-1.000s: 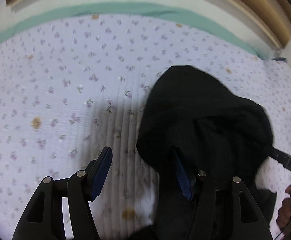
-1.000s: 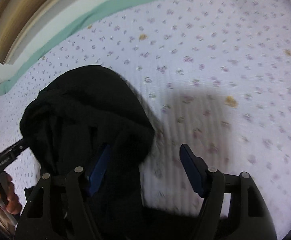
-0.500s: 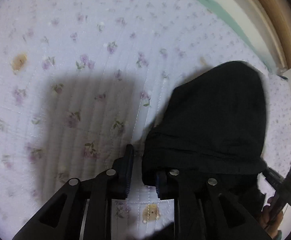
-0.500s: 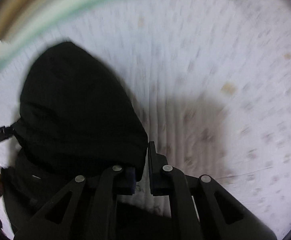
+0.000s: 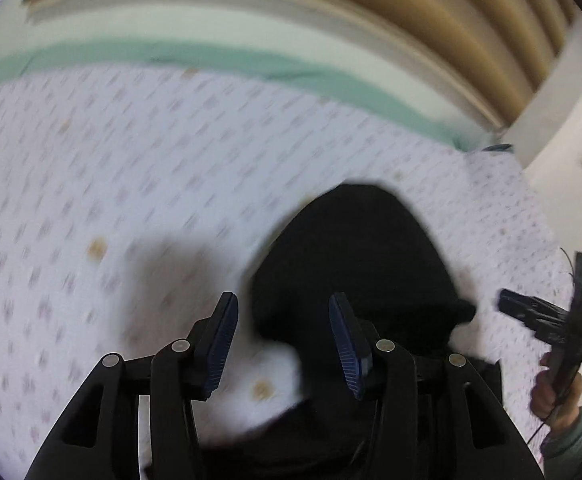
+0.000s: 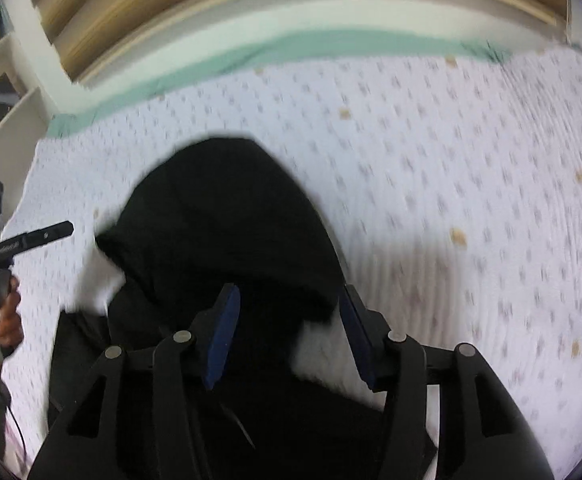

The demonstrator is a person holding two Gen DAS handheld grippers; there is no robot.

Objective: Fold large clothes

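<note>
A black hooded garment (image 5: 355,264) lies on a floral bedspread (image 5: 131,160), its hood spread flat and pointing away from me. It also shows in the right wrist view (image 6: 227,232). My left gripper (image 5: 283,312) is open and empty, raised just above the hood's left lower edge. My right gripper (image 6: 287,304) is open and empty, above the hood's right lower edge. Each view shows the other gripper held in a hand: the right one (image 5: 551,320) and the left one (image 6: 11,244). The garment's body runs under the grippers and out of view.
The white, purple-flowered bedspread (image 6: 451,180) has a green border (image 5: 251,64) at its far edge. Behind it run a pale ledge and a wooden frame (image 5: 411,8). White shelves (image 6: 3,92) stand at the left in the right wrist view.
Both grippers were shut on the hood's lower corners half a second ago; now both have opened, let go and pulled up and back. The hood lies flat.
</note>
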